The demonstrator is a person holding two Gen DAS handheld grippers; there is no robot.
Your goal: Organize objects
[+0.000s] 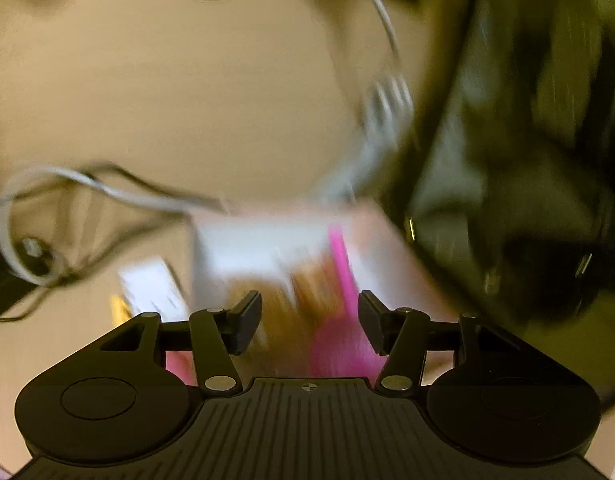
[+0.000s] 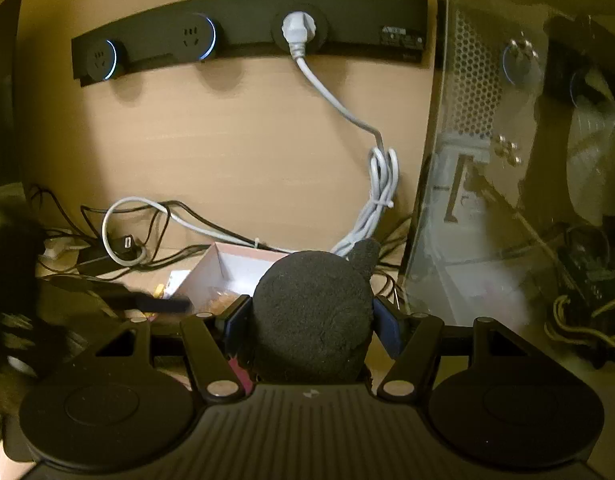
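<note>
Right hand-held gripper (image 2: 312,322): we hold it clamped on a dark, round, fuzzy fabric object (image 2: 313,312), a small nub sticking up at its top right. Both blue-padded fingers press its flanks, so we judge it is being carried, lifted clear of the desk for sorting.

Just beyond the gripper, an open white cardboard box with a pinkish rim (image 2: 243,262) sits on the tan wooden desk (image 2: 227,152), near the desk's back edge. It already holds something brownish that we cannot identify. We read the box as the collecting place, hence the fuzzy object poised directly before it.

Left hand-held gripper (image 1: 309,316): jaws apart at a middling width, nothing between the pads. It hovers over the same box (image 1: 259,240), where a bright pink strip (image 1: 341,268) shows; heavy blur hides more.

Behind the box: a bundled white power cable (image 2: 381,192) runs up to a black socket strip (image 2: 247,28) on the back panel. Loose black and white leads (image 2: 123,236) lie toward the desk's left side.

Right edge: a glass-sided computer case (image 2: 507,160), standing upright.
</note>
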